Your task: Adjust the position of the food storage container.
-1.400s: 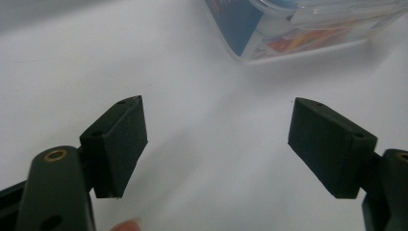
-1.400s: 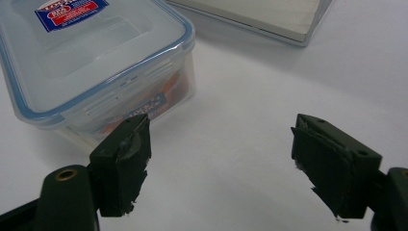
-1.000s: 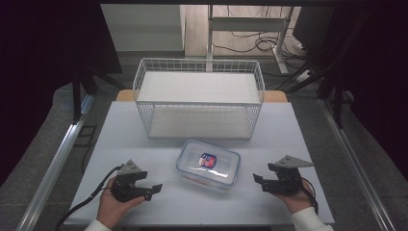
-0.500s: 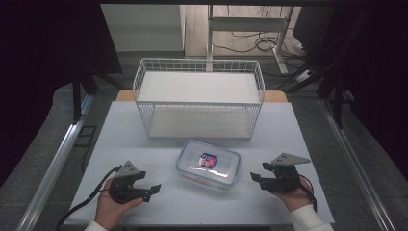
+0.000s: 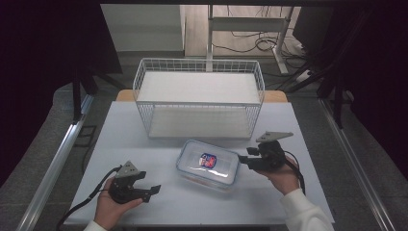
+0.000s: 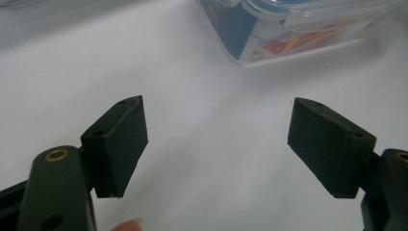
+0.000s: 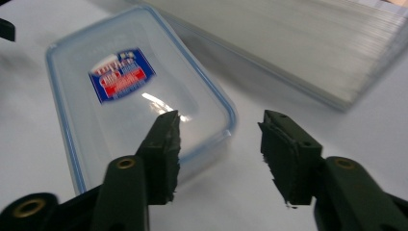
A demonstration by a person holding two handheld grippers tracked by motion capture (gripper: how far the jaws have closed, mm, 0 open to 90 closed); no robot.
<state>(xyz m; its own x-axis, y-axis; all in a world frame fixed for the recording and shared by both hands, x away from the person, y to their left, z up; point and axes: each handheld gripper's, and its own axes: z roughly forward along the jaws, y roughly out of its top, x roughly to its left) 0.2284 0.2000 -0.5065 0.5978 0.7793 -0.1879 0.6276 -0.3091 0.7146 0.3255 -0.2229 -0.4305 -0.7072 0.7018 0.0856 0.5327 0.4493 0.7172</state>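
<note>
We see a clear box (image 5: 208,164) with a blue-edged lid lying flat in the middle of the white worktop (image 5: 144,144), just in front of a white wire basket (image 5: 199,96). Our right tongs (image 5: 244,160) are spread wide and sit just beside the box's right end, not touching it. Our left tongs (image 5: 155,189) are spread wide too, holding nothing, near the box's left side but apart from it.
</note>
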